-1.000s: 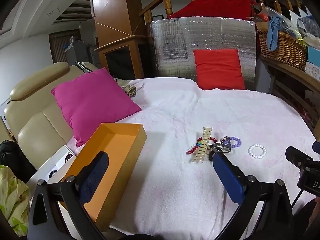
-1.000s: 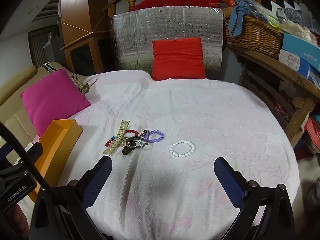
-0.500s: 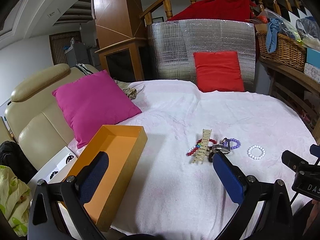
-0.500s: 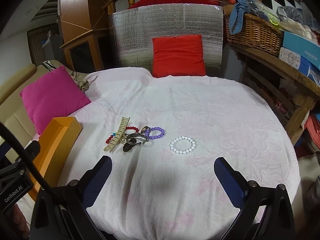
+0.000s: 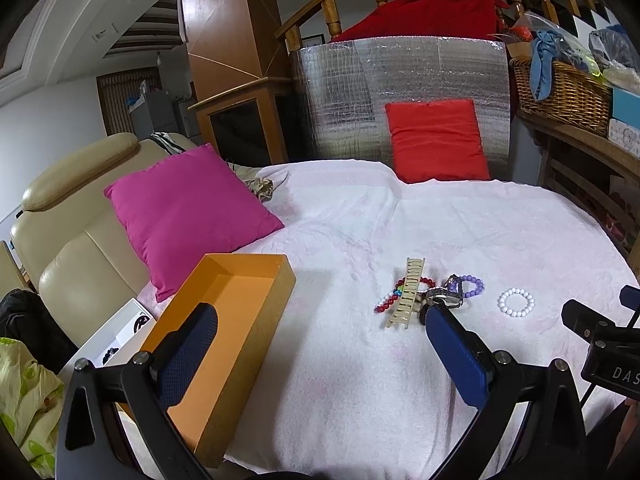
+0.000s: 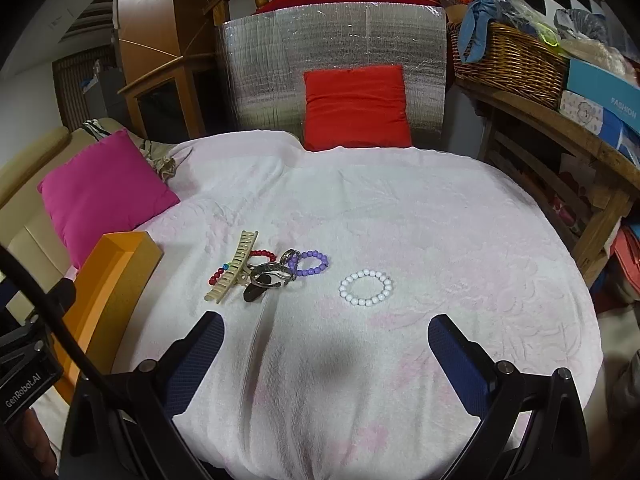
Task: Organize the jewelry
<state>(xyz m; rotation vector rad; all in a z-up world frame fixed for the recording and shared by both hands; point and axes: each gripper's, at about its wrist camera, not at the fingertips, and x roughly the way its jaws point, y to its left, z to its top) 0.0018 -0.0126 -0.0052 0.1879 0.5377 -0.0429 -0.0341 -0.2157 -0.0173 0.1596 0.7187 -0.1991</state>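
**Both tongs wide and empty over the covered worktop**

We hold the left tongs [image 5: 320, 344] and the right tongs [image 6: 326, 350] above the near edge of the worktop [image 6: 460, 240], which is draped in a white towel with faint pink patterns. Each pair stands spread wide, its blue pads far apart, with nothing between them.

At the near left edge we see an open orange box [image 5: 224, 320], empty, its long side running away from us; the left pad of the left tongs hangs over it.

Around the middle of the worktop, a little toward the left edge, the jewelry lies in a small cluster. A cream hair claw clip [image 6: 232, 272] lies aslant over a red bead bracelet [image 6: 262, 255]. Just right of it a silver bangle [image 6: 272, 271] rests on a dark item we cannot identify, touching a purple bead bracelet [image 6: 312, 263]. A white bead bracelet [image 6: 365, 288] lies apart, further right.

At the left edge a magenta cushion [image 5: 188, 212] leans on a beige leather seat [image 5: 72, 248]. At the far edge a red cushion [image 6: 356, 106] stands against a silver foil panel [image 6: 332, 40]. Beyond the right edge, a wicker basket [image 6: 508, 60] sits on a wooden shelf.
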